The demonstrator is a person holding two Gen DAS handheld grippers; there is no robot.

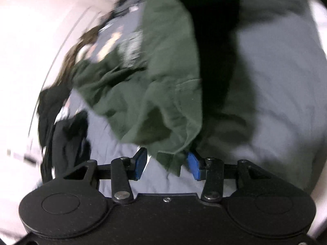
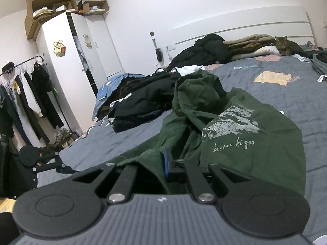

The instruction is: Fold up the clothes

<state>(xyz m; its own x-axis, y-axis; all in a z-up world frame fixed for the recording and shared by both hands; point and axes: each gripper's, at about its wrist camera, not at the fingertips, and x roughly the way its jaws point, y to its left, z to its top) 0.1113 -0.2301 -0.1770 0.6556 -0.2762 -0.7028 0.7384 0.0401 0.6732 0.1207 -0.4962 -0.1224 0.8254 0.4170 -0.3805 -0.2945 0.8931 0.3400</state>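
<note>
Nearest, the right gripper [image 2: 163,163] is seen closed on a fold of the green T-shirt [image 2: 235,134], whose cloth is pinched against the blue pad and draped over the linkage. The left gripper [image 1: 167,164] is held with its fingers [image 1: 141,162] standing wide; a hem corner of the shirt hangs between them, but no pinch is shown. The shirt itself is bunched in the middle of the bed [image 2: 296,94], crumpled and raised in a hump, its pale print turned upward. The step in hand is judged to be the spreading of the garment, or the gathering of it for a fold; which of the two cannot be settled, since the left view is blurred. For it to be done well, the hem corner should be taken fully between the left pads before any pull is made, and both corners should be drawn apart evenly so that the cloth is laid flat on the grey cover without twist. Farther off, toward the bed's left edge, dark clothes [image 2: 143,100] are heaped, and by the headboard a cat [image 2: 286,45] is curled.
</note>
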